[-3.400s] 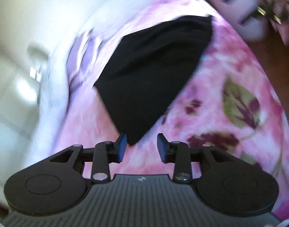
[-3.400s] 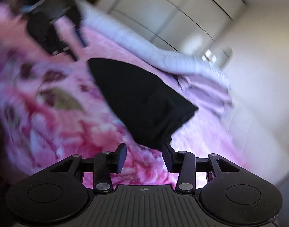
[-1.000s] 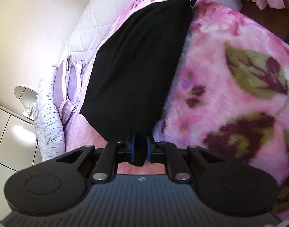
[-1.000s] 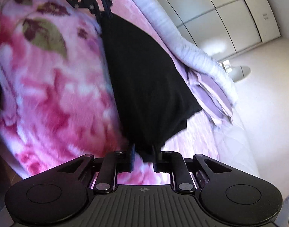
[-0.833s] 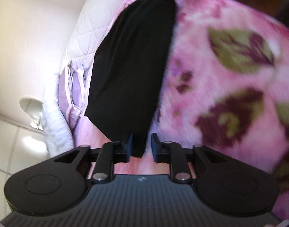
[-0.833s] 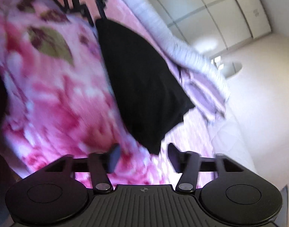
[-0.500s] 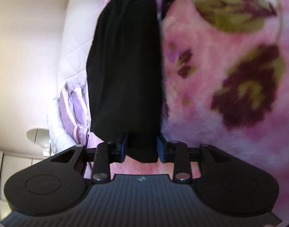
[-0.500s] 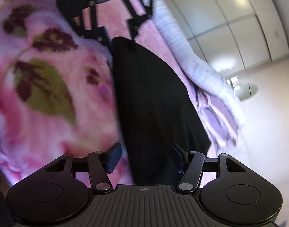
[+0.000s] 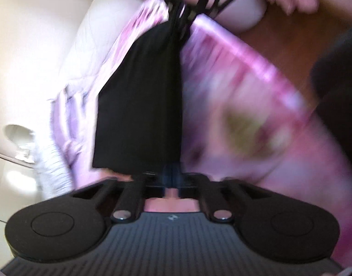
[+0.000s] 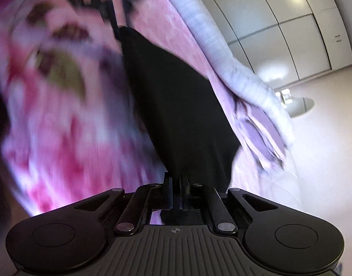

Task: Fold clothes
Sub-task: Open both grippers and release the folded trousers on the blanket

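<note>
Between both tools, the black garment (image 9: 141, 105) hung stretched over the pink floral blanket (image 10: 61, 119), the left tool (image 9: 172, 177) and right tool (image 10: 176, 191) having just reclamped its opposite ends, likely readying the next fold.

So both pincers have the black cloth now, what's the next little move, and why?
Probably lift and carry the near edge over toward the far side. Both the left gripper and right gripper are shut on the black garment, which stretches between them above the pink floral blanket.
</note>
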`<act>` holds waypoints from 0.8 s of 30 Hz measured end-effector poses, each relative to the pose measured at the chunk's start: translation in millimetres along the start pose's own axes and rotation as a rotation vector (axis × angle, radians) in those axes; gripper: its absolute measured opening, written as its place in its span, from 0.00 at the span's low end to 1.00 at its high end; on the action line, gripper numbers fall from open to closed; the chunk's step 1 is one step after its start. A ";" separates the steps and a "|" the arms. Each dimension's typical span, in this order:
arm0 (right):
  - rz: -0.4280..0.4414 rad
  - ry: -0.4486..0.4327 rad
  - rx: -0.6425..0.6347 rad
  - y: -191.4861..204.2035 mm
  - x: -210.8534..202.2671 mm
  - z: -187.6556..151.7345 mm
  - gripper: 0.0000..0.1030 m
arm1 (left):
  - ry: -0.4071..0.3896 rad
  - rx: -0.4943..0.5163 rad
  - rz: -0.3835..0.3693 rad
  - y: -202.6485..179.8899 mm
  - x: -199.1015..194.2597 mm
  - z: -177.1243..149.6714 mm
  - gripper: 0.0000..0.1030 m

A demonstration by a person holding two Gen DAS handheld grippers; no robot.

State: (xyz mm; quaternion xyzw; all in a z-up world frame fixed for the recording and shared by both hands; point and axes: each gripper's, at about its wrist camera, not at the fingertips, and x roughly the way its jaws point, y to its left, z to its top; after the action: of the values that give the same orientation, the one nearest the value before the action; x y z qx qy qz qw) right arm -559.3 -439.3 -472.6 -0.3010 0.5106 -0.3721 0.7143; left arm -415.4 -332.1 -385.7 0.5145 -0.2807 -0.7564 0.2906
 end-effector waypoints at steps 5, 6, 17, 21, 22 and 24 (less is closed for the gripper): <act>-0.062 0.168 0.116 -1.6 -0.4 -54.3 0.03 | -0.046 0.015 -0.010 -30.4 -4.5 26.8 0.00; -0.065 0.189 0.190 -5.1 -4.3 -61.2 0.03 | -0.034 0.013 0.005 -26.0 -2.6 22.3 0.01; 0.340 -0.213 1.787 -41.5 -12.0 -99.1 0.71 | 0.037 -0.015 0.115 32.0 22.5 -18.1 0.34; 0.399 -0.231 2.078 -39.9 25.7 -106.0 0.71 | 0.031 -0.076 0.066 59.9 62.0 -22.6 0.33; 0.395 -0.232 2.136 -38.2 34.6 -109.4 0.70 | 0.025 -0.095 0.049 66.3 72.3 -23.9 0.32; 0.365 -0.227 2.197 -39.3 45.8 -119.1 0.70 | 0.024 -0.093 -0.009 71.1 86.1 -27.1 0.25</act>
State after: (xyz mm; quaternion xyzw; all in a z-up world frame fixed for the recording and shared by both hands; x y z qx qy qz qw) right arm -672.4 -505.0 -499.4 0.5405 -0.1268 -0.4811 0.6785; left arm -405.1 -446.1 -395.6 0.5106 -0.2392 -0.7638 0.3141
